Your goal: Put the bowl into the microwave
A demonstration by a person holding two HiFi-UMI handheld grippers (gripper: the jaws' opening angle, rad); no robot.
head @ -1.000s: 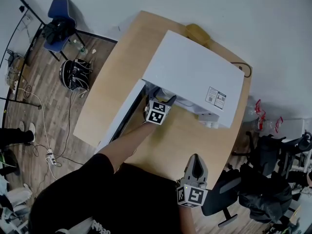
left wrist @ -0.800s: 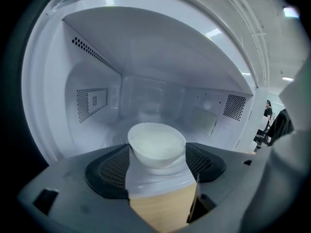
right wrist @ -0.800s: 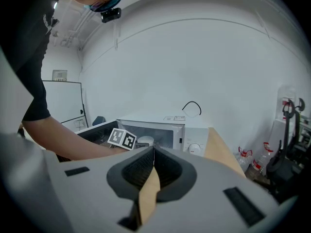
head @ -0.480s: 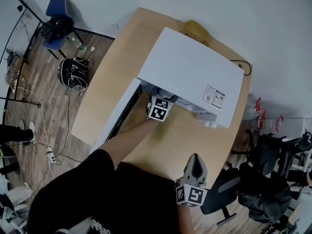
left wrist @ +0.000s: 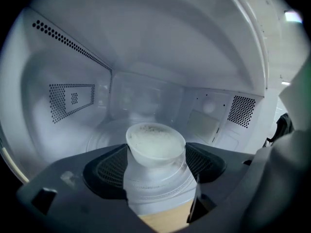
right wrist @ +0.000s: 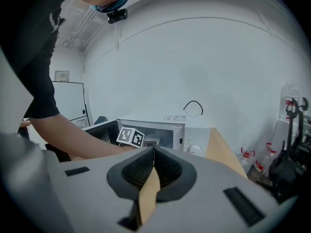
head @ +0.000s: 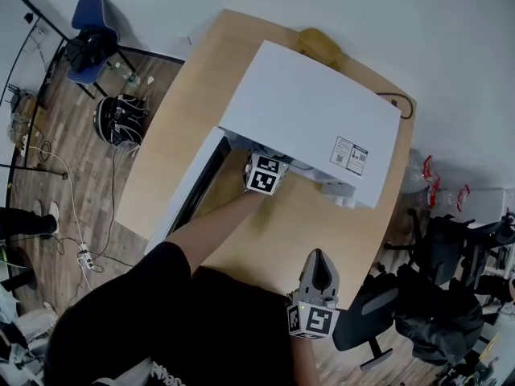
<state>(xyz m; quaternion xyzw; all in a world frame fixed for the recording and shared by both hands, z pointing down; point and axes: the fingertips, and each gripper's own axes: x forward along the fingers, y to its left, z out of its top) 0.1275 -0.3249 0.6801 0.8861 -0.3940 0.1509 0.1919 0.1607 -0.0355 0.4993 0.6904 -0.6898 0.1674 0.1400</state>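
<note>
The white microwave (head: 310, 111) is set mid-frame on a table (head: 181, 115), its door (head: 191, 193) open. Inside, the bowl (left wrist: 155, 141) is squeezed by the left gripper (left wrist: 156, 163). The right gripper (right wrist: 151, 160) is closed tight on nothing.

The counter (head: 181, 127) is a light wooden top with rounded corners. A white microwave (head: 310, 115) stands directly on it, toward the far right part of the surface. Its door (head: 193, 190) is swung open toward the counter's near left edge. A yellow-brown object (head: 320, 47), too small to identify, lies at the far edge just behind the microwave. A black cable (head: 400, 101) loops at the far right corner, beside the microwave.
</note>
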